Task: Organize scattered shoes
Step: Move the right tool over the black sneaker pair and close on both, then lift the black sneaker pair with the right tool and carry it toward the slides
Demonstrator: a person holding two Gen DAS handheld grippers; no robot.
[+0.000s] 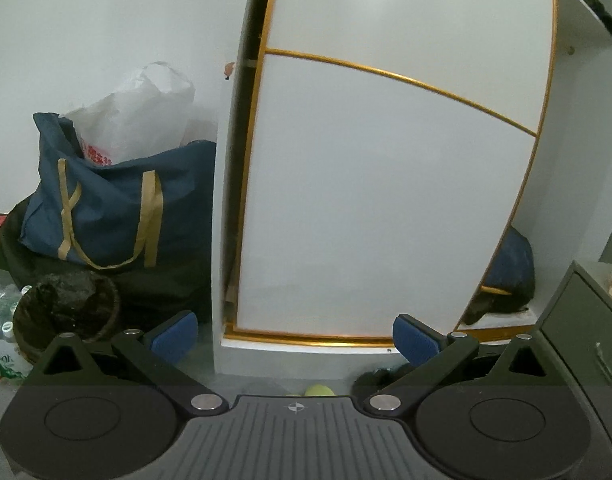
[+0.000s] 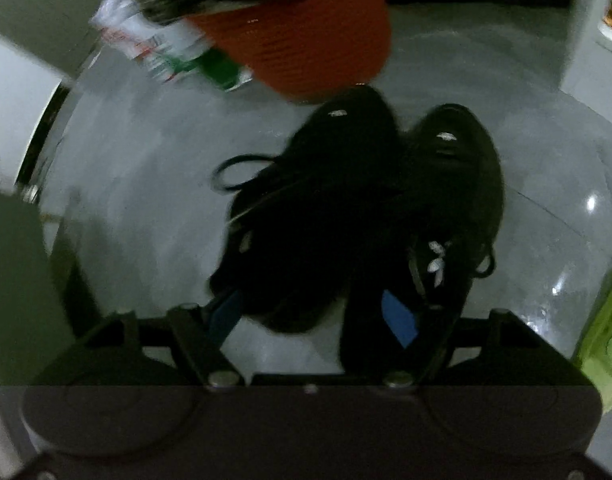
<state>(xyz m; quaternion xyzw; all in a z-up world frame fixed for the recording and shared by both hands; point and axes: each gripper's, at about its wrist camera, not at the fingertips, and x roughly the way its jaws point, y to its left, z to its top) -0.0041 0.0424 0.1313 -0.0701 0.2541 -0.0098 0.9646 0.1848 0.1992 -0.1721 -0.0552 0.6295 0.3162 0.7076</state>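
Note:
In the right wrist view two black lace-up shoes, the left shoe (image 2: 318,200) and the right shoe (image 2: 458,184), lie side by side over the grey floor, toes pointing away. My right gripper (image 2: 312,318) is shut on them. One blue pad sits against the left shoe's outer heel, the other inside the right shoe's collar. The picture is motion-blurred. My left gripper (image 1: 294,338) stands open and empty before a white cabinet door with gold trim (image 1: 386,200). Another dark shoe (image 1: 490,306) lies in the open compartment to the right.
A blue bag with tan straps (image 1: 113,208), a white plastic bag (image 1: 137,112), a dark basket (image 1: 65,312) and water bottles (image 1: 1,320) crowd the left. A green ball (image 1: 318,390) and a dark drawer unit (image 1: 586,340) are near. An orange-red basket (image 2: 306,40) sits beyond the shoes.

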